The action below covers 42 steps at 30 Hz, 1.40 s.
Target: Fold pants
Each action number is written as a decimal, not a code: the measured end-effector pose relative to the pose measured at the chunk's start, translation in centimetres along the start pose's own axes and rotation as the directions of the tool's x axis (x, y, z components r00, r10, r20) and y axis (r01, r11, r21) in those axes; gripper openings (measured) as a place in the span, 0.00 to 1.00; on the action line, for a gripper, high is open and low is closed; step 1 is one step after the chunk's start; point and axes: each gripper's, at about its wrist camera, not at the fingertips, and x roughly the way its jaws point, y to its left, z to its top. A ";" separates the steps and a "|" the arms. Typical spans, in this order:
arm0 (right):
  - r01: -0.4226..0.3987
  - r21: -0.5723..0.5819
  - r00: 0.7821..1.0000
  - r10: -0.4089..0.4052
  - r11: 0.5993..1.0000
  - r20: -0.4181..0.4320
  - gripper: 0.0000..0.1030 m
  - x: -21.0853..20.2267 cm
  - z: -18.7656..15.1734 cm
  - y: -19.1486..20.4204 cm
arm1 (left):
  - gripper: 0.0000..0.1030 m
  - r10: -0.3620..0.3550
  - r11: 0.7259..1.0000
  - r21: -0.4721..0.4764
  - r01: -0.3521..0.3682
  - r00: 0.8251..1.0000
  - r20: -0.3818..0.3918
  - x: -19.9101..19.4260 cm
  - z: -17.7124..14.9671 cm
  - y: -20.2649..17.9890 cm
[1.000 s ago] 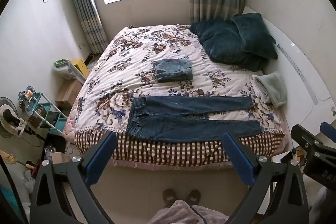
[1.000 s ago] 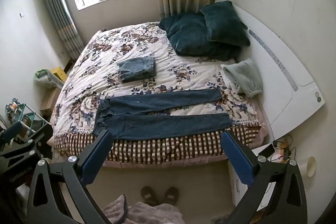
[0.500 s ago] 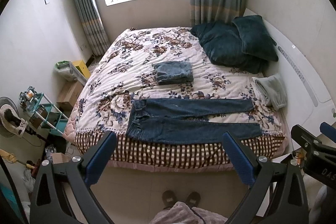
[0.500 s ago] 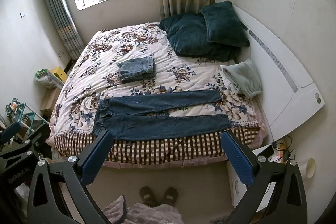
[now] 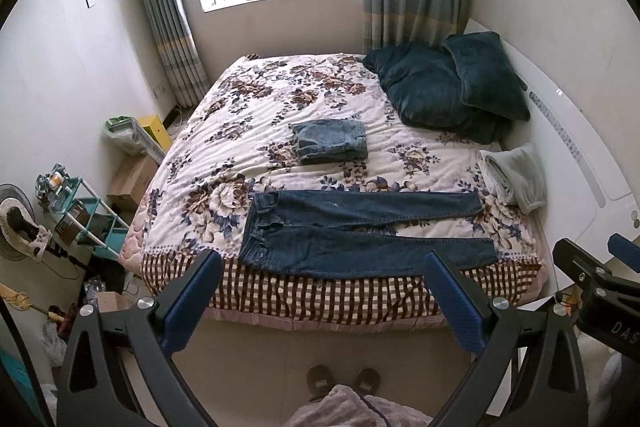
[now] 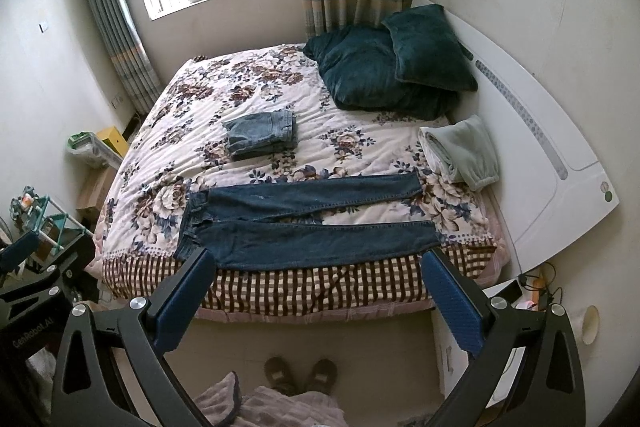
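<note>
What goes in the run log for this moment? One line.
dark blue denim pants: flat, unfolded on bed edge | left gripper: open, empty | right gripper: open, empty

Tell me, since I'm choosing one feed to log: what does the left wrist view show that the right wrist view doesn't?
Only the left wrist view shows the standing fan and the right gripper at its edge. Only the right wrist view shows the bedside cables and the left gripper. Both share the spread dark jeans, folded light jeans, teal pillows and grey rolled garment.
</note>
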 end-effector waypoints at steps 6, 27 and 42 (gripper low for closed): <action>-0.002 0.000 1.000 0.002 1.000 0.000 1.00 0.0 0.0 0.0 | 1.00 0.002 1.000 0.000 -0.002 1.000 0.000 -0.1 0.0 -0.1; -0.013 -0.010 1.000 0.013 1.000 0.012 1.00 -0.4 0.9 1.7 | 1.00 0.010 1.000 -0.011 -0.010 1.000 0.018 -0.6 1.1 0.5; -0.028 -0.005 0.999 0.028 1.000 0.022 1.00 -0.4 0.6 1.5 | 1.00 0.013 1.000 -0.024 -0.012 0.999 0.030 -0.4 0.7 0.8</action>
